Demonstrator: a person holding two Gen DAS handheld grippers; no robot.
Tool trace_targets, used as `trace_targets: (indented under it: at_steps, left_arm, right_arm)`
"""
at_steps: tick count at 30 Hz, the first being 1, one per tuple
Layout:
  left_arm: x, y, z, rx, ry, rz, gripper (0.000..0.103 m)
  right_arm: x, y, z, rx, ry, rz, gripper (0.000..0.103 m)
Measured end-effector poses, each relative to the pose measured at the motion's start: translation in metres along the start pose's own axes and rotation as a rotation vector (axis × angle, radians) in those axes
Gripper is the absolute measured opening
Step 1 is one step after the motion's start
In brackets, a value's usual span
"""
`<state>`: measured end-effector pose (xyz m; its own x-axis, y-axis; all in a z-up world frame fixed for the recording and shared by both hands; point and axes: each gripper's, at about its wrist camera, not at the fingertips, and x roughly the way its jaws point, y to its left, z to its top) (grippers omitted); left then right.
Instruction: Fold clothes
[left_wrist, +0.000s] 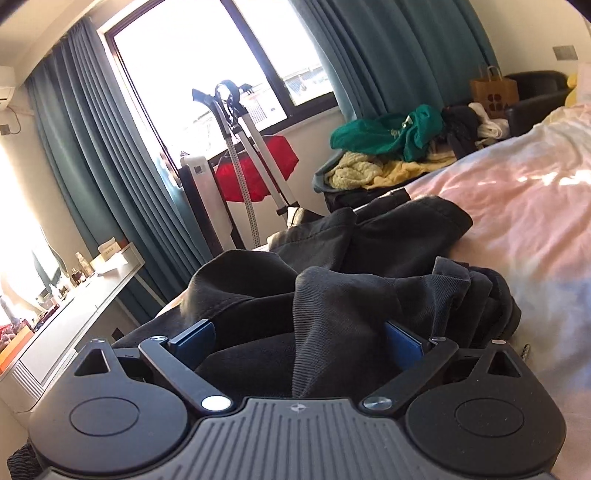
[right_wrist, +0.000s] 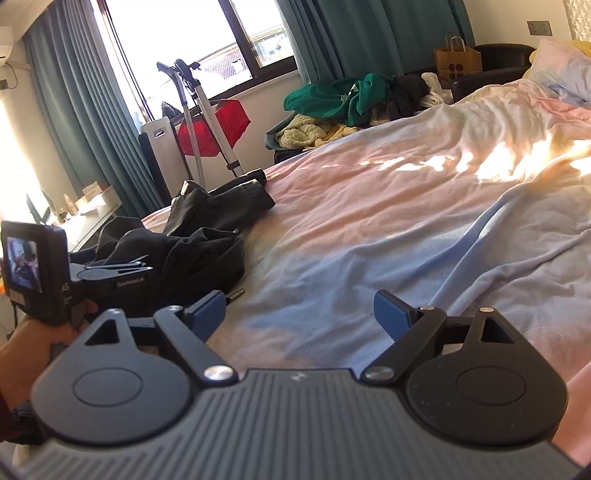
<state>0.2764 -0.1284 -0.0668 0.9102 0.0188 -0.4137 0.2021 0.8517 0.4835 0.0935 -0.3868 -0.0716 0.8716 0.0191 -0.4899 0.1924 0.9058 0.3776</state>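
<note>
A: Crumpled black cotton garment (right_wrist: 192, 240): near left of bed, running away leftward
B: Left gripper (left_wrist: 295, 338): spread, cloth between jaws, ungripped. Right gripper (right_wrist: 299, 317): spread, empty, farther off

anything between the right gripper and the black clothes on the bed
Nothing visible blocks it. The right gripper is open over bare bedsheet, and the black garment lies ahead to its left. The left gripper is open, with the garment's fabric between its fingers.

Partly legible white lettering, perhaps "GenRobot.AI", on the side of the left gripper (right_wrist: 110, 275), left of the right jaws. "AS" fragment on its camera unit (right_wrist: 35, 271).
</note>
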Motion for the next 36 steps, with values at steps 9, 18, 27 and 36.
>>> trace_targets:
  at_steps: [9, 18, 27, 36]
  left_arm:
    - [-0.006, -0.016, -0.005, 0.058, 0.073, -0.111, 0.02]
    - [-0.108, 0.0, -0.037, -0.003, 0.016, -0.278, 0.012]
    - [-0.167, 0.013, -0.113, -0.212, 0.093, -0.332, 0.012]
    - [-0.171, 0.044, -0.108, -0.433, -0.062, -0.355, 0.058]
  right_arm:
    - [0.016, -0.012, -0.003, 0.066, 0.058, -0.003, 0.089]
    - [0.012, -0.011, -0.004, 0.065, 0.058, -0.009, 0.089]
    - [0.013, -0.008, -0.008, 0.086, 0.074, 0.054, 0.089]
    - [0.017, 0.001, -0.015, 0.165, 0.105, 0.14, 0.088]
